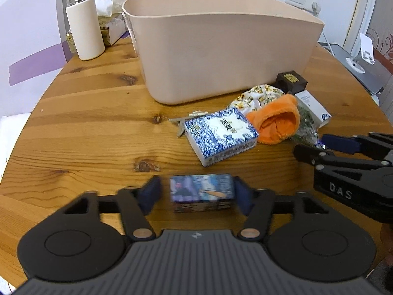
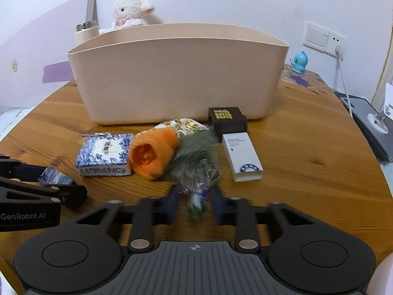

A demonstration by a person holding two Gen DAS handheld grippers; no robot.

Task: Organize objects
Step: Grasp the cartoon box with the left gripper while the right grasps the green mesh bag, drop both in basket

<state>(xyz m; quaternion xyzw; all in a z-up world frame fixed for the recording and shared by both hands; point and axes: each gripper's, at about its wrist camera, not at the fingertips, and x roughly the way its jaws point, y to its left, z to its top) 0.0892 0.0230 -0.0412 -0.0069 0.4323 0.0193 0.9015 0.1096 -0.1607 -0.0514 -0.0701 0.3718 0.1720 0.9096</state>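
A small picture-printed box point(image 1: 202, 193) lies on the wooden table point(image 1: 98, 127) between the pads of my left gripper point(image 1: 197, 193). The right pad sits against it; a thin gap shows at the left pad, so this gripper is open. In the right wrist view the same box point(image 2: 55, 175) shows between those fingers. My right gripper point(image 2: 195, 204) is shut on the twisted end of a green plastic-wrapped bundle point(image 2: 196, 164). Behind stand a blue-and-white box point(image 2: 104, 154), an orange plush piece point(image 2: 152, 154), a flowered cloth point(image 2: 181, 125), a dark brown box point(image 2: 227, 120) and a white box point(image 2: 242, 157).
A large beige tub point(image 2: 176, 73) stands at the back of the table. A white flask point(image 1: 84, 29) and a plush lamb point(image 2: 132, 8) are at the back left. A blue figurine point(image 2: 299, 62) and a wall socket point(image 2: 325, 38) with a cable are at the right.
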